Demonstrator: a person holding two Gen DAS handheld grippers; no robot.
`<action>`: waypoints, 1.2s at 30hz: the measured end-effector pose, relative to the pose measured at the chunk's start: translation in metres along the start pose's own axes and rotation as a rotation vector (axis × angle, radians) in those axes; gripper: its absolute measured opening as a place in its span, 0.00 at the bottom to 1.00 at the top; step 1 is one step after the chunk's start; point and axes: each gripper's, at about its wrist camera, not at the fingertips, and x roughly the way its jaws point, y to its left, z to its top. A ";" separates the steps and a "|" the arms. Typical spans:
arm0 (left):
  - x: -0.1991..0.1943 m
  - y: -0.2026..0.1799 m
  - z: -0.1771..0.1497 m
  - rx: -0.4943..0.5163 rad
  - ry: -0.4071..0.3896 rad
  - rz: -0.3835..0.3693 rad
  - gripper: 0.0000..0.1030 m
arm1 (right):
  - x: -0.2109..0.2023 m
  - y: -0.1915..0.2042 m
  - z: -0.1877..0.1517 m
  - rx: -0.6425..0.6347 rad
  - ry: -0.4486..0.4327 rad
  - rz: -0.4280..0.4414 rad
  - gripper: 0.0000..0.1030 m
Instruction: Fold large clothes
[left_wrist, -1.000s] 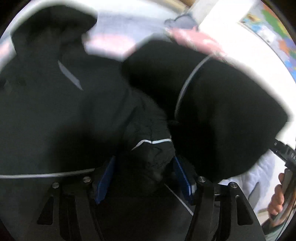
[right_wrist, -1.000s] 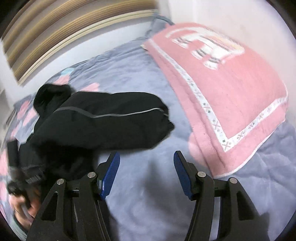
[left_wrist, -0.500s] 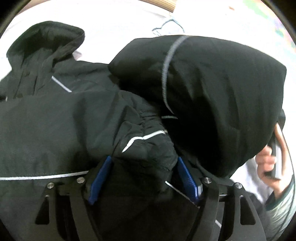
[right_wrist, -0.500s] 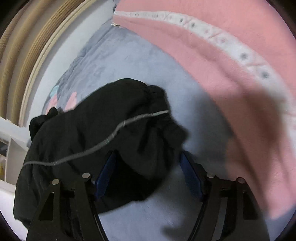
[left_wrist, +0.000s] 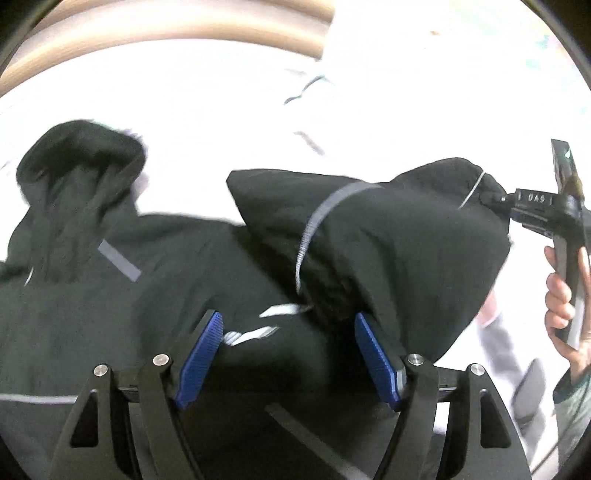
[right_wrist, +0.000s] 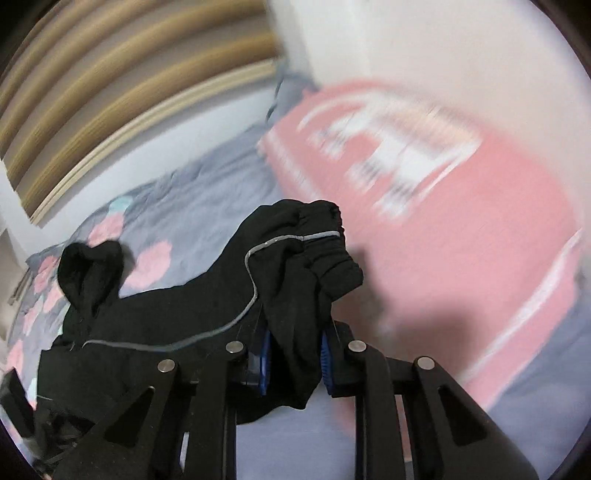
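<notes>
A large black hooded jacket (left_wrist: 110, 295) with thin grey reflective stripes lies on the bed. Its hood (left_wrist: 77, 173) points to the far left. My left gripper (left_wrist: 288, 350) is open, its blue pads on either side of a bunched fold of the jacket without pinching it. My right gripper (right_wrist: 295, 350) is shut on the jacket's sleeve cuff (right_wrist: 317, 243) and holds the sleeve lifted. In the left wrist view the raised sleeve (left_wrist: 388, 243) arches across the right side, held by the right gripper (left_wrist: 517, 206).
The bed has a grey-blue sheet with pink flowers (right_wrist: 192, 206). A pink blanket with a white pattern (right_wrist: 424, 206) lies at the right. A wooden headboard (right_wrist: 110, 92) stands behind. A hand (left_wrist: 561, 306) holds the right gripper's handle.
My right gripper came down over the sleeve cuff, shut on it and lifted it. My left gripper's jaws now stand clear of the bunched fold they had held.
</notes>
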 end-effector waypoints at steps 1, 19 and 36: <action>0.002 -0.006 0.003 0.006 0.000 -0.015 0.73 | -0.009 -0.012 0.008 -0.011 -0.023 -0.041 0.24; 0.080 -0.035 -0.016 0.062 0.221 -0.085 0.73 | 0.037 -0.141 -0.005 0.224 0.115 0.023 0.60; -0.123 0.088 -0.008 -0.031 0.097 0.172 0.73 | -0.046 0.125 -0.009 -0.278 0.036 0.119 0.22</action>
